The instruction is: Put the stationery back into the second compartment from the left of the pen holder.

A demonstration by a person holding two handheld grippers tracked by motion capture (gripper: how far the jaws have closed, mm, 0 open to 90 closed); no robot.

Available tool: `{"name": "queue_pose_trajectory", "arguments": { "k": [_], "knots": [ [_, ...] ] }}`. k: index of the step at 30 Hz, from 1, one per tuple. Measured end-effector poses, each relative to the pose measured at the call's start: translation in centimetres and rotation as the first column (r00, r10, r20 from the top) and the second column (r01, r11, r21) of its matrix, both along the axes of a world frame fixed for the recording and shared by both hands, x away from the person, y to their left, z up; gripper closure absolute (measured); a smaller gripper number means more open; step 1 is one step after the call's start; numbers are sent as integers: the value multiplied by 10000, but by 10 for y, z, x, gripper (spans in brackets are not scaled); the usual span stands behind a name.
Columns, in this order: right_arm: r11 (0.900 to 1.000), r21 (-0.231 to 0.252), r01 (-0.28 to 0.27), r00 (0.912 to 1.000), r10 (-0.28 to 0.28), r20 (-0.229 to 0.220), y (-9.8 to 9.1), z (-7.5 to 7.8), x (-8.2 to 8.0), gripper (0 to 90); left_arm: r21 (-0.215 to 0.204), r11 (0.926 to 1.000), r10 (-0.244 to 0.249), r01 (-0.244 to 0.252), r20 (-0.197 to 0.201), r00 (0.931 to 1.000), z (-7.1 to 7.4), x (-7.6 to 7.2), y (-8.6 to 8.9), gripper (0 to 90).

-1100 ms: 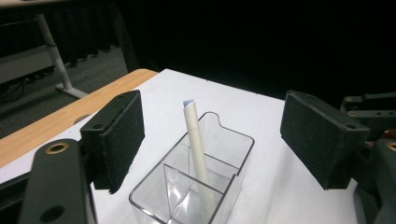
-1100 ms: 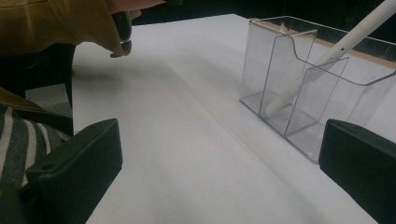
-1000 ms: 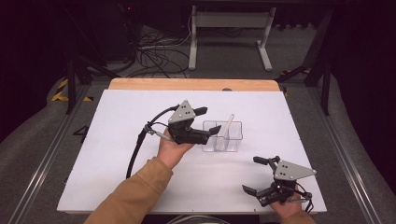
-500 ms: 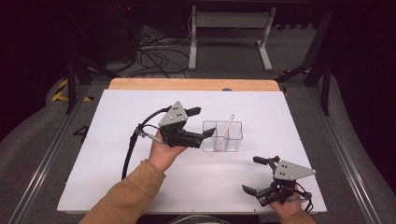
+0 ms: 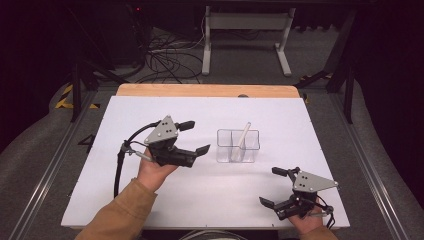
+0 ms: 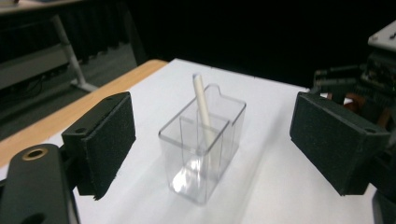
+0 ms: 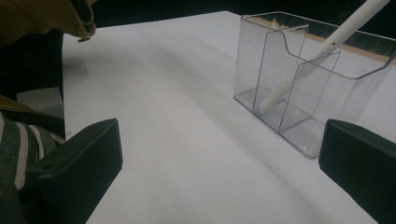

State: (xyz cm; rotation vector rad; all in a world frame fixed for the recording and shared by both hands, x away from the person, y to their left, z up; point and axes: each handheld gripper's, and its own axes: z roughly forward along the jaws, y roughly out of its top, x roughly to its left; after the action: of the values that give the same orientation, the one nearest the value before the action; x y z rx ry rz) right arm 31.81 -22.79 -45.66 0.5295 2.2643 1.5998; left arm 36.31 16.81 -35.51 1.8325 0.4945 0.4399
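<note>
We look down on a white counter [image 5: 150,200] with a wooden strip along its far edge. Near the middle stands a clear plastic box [image 5: 238,145], split by inner walls into compartments. A white pen [image 5: 241,140] leans inside it, its lower end on the box floor and its upper end rising past the rim, tilted toward the far right.

The left gripper [image 5: 191,137] is just left of the box, held up in a hand [image 5: 152,172] with a tan sleeve [image 5: 117,215]. Its fingers [image 5: 202,149] are spread wide apart, point toward the box and hold nothing. A black cable [image 5: 120,165] loops from it toward the near edge. In the left gripper view, we see the box [image 6: 201,151] framed between the two padded fingers [image 6: 105,140], apart from both, with the pen [image 6: 201,105] upright in a middle compartment.

The right gripper [image 5: 274,186] sits near the counter's near right corner, well apart from the box. Its fingers [image 5: 267,202] are also wide apart and empty. In the right gripper view, the box [image 7: 303,84] stands ahead and to the right, and the pen [image 7: 322,51] slants across it. The tan sleeve [image 7: 42,18] shows at the upper left.

Beyond the counter we see a dark floor with tangled cables [image 5: 165,55] and a grey metal stand [image 5: 245,30].
</note>
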Motion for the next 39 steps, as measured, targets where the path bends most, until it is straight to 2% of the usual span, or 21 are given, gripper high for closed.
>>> {"name": "queue_pose_trajectory", "arguments": {
  "k": [4,9,11,15,17,23,26,31,38,39],
  "knots": [
    [10000,-43,-8,10000,8,-34,1,-1,1,3,204,9997,153,-143,-497,9986,-8,-10,16,108],
    [10000,-40,34,10000,-34,-30,1,-1,1,3,640,9968,505,-471,-517,9974,-17,-22,31,63],
    [10000,-58,50,10000,-50,-37,2,-1,2,3,820,9948,633,-603,-349,9974,-20,-26,37,53],
    [9999,-134,40,10000,-41,-48,3,-2,3,3,805,9937,793,-777,-171,9967,-28,-35,48,44],
    [9999,-152,34,10000,-35,-68,4,-2,3,3,805,9942,726,-712,-144,9973,-32,-39,53,44],
    [9999,-154,54,10000,-55,-59,3,-2,2,3,793,9938,819,-779,-497,9954,-46,-46,66,44],
    [9998,-169,68,10000,-69,-62,3,-2,2,4,792,9943,784,-720,-813,9936,-54,-47,71,44],
    [9998,-174,111,9999,-111,-55,3,-2,1,3,1018,9919,865,-757,-1057,9906,-66,-48,76,41],
    [9998,-196,98,9999,-99,-70,2,-2,2,4,565,9957,800,-731,-1308,9882,-83,-48,84,47],
    [9998,-195,97,9999,-99,-70,2,-2,1,4,437,9968,717,-664,-1340,9884,-89,-49,86,49]
  ]
}}
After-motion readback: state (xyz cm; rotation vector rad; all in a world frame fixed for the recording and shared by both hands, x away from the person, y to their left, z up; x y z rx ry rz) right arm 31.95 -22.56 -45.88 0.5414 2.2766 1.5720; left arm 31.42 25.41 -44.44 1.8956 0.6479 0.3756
